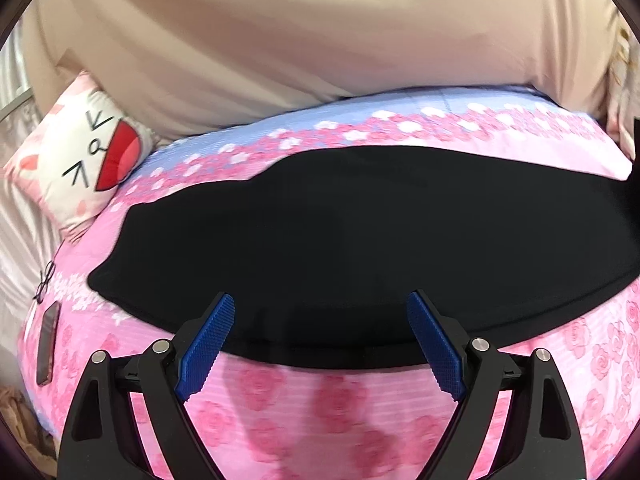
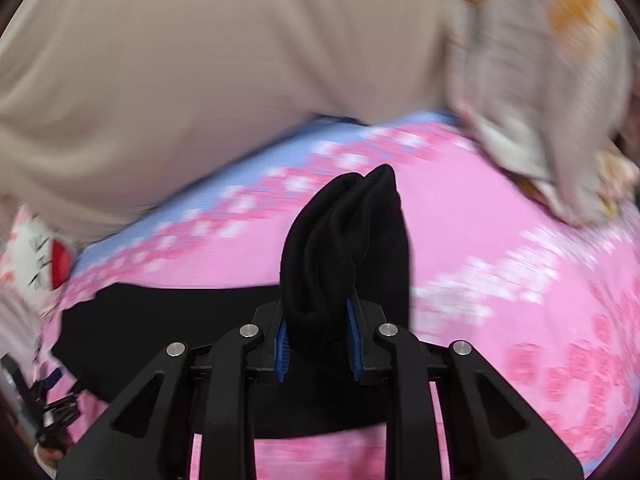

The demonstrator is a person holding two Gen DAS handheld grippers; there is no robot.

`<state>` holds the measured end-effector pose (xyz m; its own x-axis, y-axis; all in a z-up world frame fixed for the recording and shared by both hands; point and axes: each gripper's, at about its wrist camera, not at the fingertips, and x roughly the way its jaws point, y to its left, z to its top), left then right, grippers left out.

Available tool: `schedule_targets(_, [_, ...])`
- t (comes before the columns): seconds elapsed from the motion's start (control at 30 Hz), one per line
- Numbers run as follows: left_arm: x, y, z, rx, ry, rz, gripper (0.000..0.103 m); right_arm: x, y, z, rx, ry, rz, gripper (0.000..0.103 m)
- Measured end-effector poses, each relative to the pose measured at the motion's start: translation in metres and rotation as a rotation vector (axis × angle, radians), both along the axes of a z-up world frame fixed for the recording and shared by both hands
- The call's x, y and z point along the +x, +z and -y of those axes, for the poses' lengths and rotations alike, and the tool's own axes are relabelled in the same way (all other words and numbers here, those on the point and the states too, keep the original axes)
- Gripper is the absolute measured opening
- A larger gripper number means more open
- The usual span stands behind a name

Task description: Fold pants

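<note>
Black pants point(image 1: 360, 240) lie spread flat across a pink rose-patterned bed cover point(image 1: 320, 420). My left gripper point(image 1: 320, 308) is open, its blue pads point(image 1: 208, 344) hovering over the near edge of the pants, holding nothing. My right gripper point(image 2: 318, 320) is shut on a bunched end of the pants point(image 2: 348, 232), which stands up between the pads above the cover; the flat remainder of the pants point(image 2: 160, 328) stretches away to the left. The right wrist view is blurred by motion.
A white and pink cartoon-face pillow point(image 1: 80, 160) lies at the left. A beige blanket point(image 1: 280, 40) is heaped at the back. A phone point(image 1: 46, 348) and glasses point(image 1: 44, 284) lie at the cover's left edge. A floral cloth point(image 2: 540, 100) lies at back right.
</note>
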<state>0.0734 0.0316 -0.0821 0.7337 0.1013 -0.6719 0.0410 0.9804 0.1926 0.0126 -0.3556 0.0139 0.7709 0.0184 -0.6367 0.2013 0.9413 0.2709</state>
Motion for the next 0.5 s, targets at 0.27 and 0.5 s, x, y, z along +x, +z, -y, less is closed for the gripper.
schedule_targets(0.27, [-0.006,0.009,-0.068,-0.034,0.112,0.026,0.086,0.062,0.011,-0.139,-0.040,0.273,0.004,0.022])
schedule_targets(0.5, [-0.013,0.007,-0.123,-0.048,0.208,0.031,0.086,0.102,-0.029,-0.248,-0.069,0.455,-0.082,0.022])
